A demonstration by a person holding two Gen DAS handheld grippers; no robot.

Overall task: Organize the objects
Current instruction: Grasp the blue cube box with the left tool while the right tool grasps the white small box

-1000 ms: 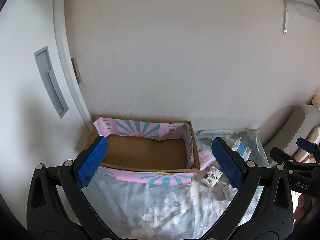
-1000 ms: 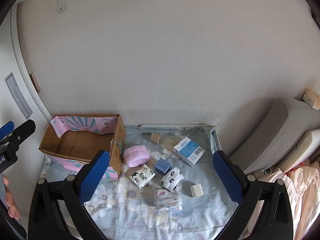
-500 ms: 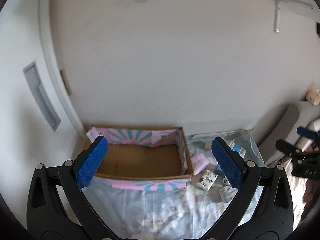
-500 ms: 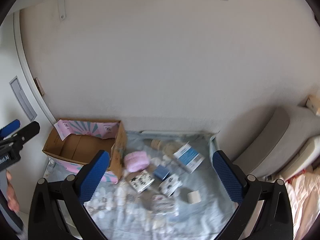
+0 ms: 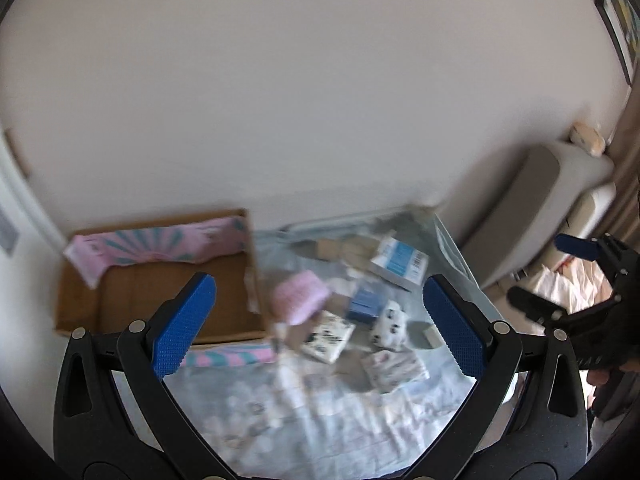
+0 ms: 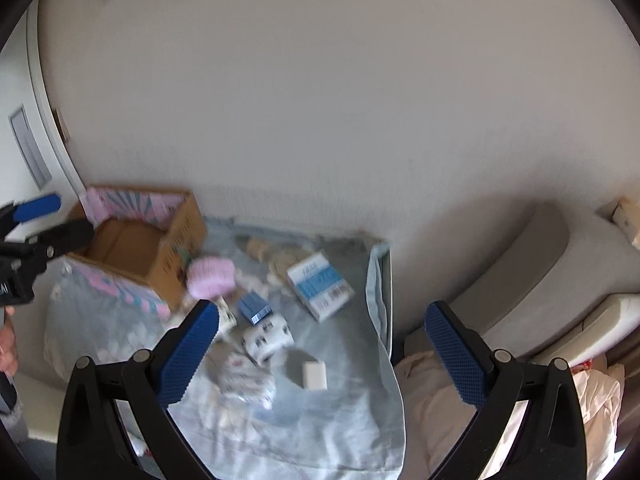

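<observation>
An open cardboard box with pink and teal flaps sits at the left on a floral cloth; it also shows in the right wrist view. Right of it lie a pink knitted item, a small blue box, a white and blue carton, patterned packs and a white block. My left gripper is open and empty, high above them. My right gripper is open and empty, above the cloth's right side.
A white wall stands behind the cloth. A grey cushion leans at the right, with pale bedding below it. A white door frame is at the left. Both views are blurred.
Both views have swung to the right and blurred. The box has slid left in both views and the loose items now sit between the left gripper's fingers.
</observation>
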